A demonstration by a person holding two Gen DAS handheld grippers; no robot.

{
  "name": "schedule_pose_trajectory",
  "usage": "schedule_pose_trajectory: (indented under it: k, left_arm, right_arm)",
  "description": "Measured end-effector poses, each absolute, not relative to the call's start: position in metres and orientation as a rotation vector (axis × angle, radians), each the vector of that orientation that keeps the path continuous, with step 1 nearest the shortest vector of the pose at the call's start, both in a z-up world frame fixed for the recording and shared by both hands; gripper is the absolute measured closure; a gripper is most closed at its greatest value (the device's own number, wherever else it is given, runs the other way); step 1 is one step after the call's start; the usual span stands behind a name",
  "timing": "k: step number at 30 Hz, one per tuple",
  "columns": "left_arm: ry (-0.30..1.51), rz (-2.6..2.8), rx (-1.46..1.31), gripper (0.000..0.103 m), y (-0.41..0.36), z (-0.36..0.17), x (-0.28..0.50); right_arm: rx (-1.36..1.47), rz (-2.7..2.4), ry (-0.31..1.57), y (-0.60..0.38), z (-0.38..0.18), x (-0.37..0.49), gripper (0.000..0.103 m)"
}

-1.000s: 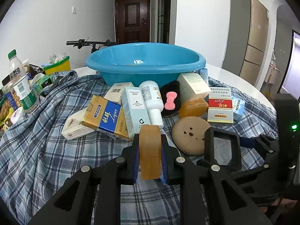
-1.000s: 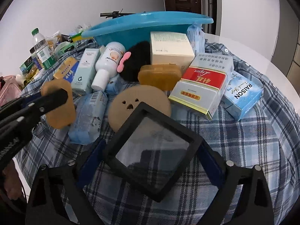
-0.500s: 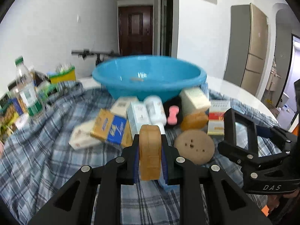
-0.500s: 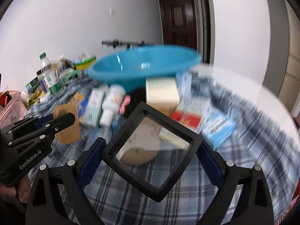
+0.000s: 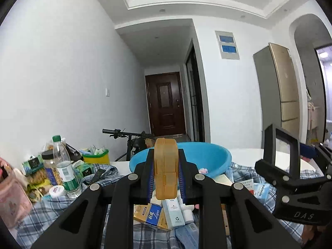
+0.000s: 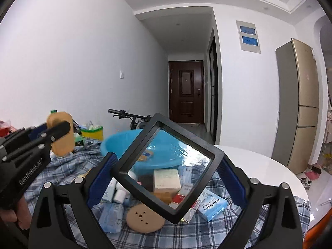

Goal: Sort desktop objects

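Each gripper (image 5: 166,178) (image 6: 169,188) clamped one item, soap case (image 5: 166,170) and black frame (image 6: 168,166), above the basin (image 6: 124,145), which apparently held little; most clutter (image 6: 166,178) remained unsorted.

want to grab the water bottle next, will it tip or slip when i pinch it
The water bottle is tall and narrow, so a high push would probably tip it. Its clear plastic looks thin, so it may dent or slide under a hard pinch. It seems partly filled, so likely bottom-heavy. Jars crowd it, so approach looks tight.
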State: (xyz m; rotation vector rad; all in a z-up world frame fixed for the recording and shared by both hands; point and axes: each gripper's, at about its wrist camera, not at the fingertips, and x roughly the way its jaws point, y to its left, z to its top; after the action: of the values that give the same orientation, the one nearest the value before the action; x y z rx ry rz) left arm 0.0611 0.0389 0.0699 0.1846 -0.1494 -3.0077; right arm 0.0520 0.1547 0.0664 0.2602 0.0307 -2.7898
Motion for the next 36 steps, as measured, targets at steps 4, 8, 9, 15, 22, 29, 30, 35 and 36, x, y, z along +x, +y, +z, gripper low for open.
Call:
schedule_pose_trajectory:
  k: [4, 8, 9, 15, 22, 29, 30, 35, 36]
  left_arm:
    - [-0.075, -3.029, 0.306, 0.082, 0.035, 0.074, 0.056]
    - [-0.076, -3.01, 0.31, 0.082, 0.031, 0.073, 0.05]
    - [-0.072, -3.014, 0.321, 0.082, 0.03, 0.073, 0.046]
    - [-0.064, -3.03, 0.393, 0.082, 0.028, 0.077, 0.011]
    - [-0.054, -3.027, 0.392, 0.082, 0.014, 0.094, -0.048]
    - [-0.028, -3.046, 0.385, 0.082, 0.006, 0.112, -0.108]
    - [-0.011, -3.045, 0.384, 0.082, 0.003, 0.113, -0.117]
    - [-0.016, -2.996, 0.358, 0.082, -0.011, 0.111, -0.157]
    - [-0.022, -2.988, 0.361, 0.082, -0.013, 0.111, -0.165]
  right_arm:
    - [0.278, -2.775, 0.013, 0.155, 0.072, 0.049, 0.008]
    - [0.272, -2.778, 0.05, 0.152, 0.076, 0.044, 0.008]
    - [0.269, -2.78, 0.056, 0.151, 0.078, 0.04, 0.008]
    - [0.242, -2.761, 0.083, 0.142, 0.094, 0.012, 0.008]
    - [0.219, -2.74, 0.104, 0.126, 0.115, -0.034, 0.008]
    - [0.198, -2.748, 0.113, 0.11, 0.132, -0.087, 0.008]
    - [0.2, -2.757, 0.108, 0.109, 0.133, -0.096, 0.008]
    - [0.235, -2.773, 0.097, 0.104, 0.135, -0.134, 0.008]
    - [0.245, -2.777, 0.097, 0.103, 0.134, -0.142, 0.008]
